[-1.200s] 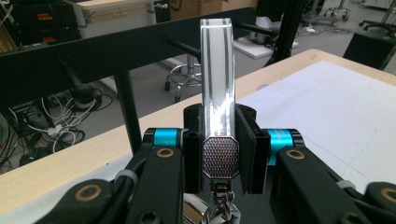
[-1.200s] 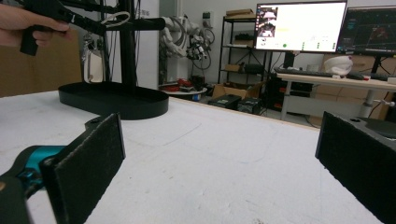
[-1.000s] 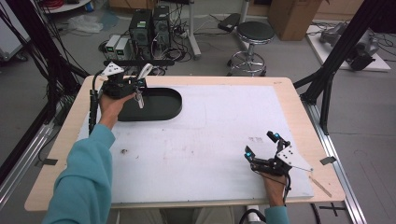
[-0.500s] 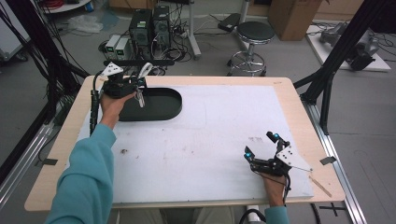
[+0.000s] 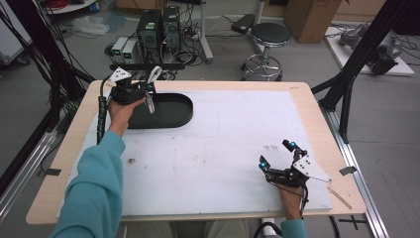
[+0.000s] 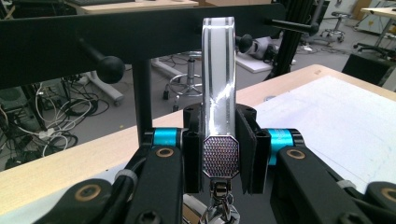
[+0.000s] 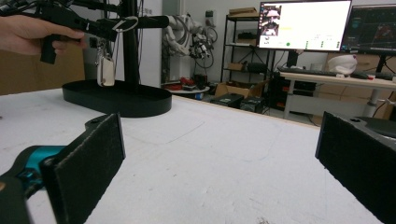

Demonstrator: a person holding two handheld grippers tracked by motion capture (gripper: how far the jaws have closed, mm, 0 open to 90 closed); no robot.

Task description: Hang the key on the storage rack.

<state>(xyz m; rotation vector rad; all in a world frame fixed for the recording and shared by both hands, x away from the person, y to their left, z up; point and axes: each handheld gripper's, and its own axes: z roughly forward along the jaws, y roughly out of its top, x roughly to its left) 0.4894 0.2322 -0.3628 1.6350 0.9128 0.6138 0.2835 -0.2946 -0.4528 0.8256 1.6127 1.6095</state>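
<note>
My left gripper [image 5: 147, 92] is at the far left of the table, over a black oval stand base [image 5: 171, 111]. It is shut on a white strap [image 6: 218, 70] with grey stripes, gripped at its silver metal clasp [image 6: 221, 157]. The strap points up toward the stand's black crossbar with round-tipped pegs [image 6: 105, 66]. In the right gripper view the strap's loop [image 7: 124, 23] is by the crossbar, and a pale tag [image 7: 106, 71] hangs below the hand. My right gripper [image 5: 276, 153] rests open near the front right, its pads [image 7: 88, 156] wide apart with nothing between them.
A white mat [image 5: 233, 134] covers most of the wooden table [image 5: 317, 119]. Beyond the far edge are computer boxes [image 5: 156, 25] with cables and a stool [image 5: 270, 37]. A black frame leg [image 5: 346, 89] stands at the right edge.
</note>
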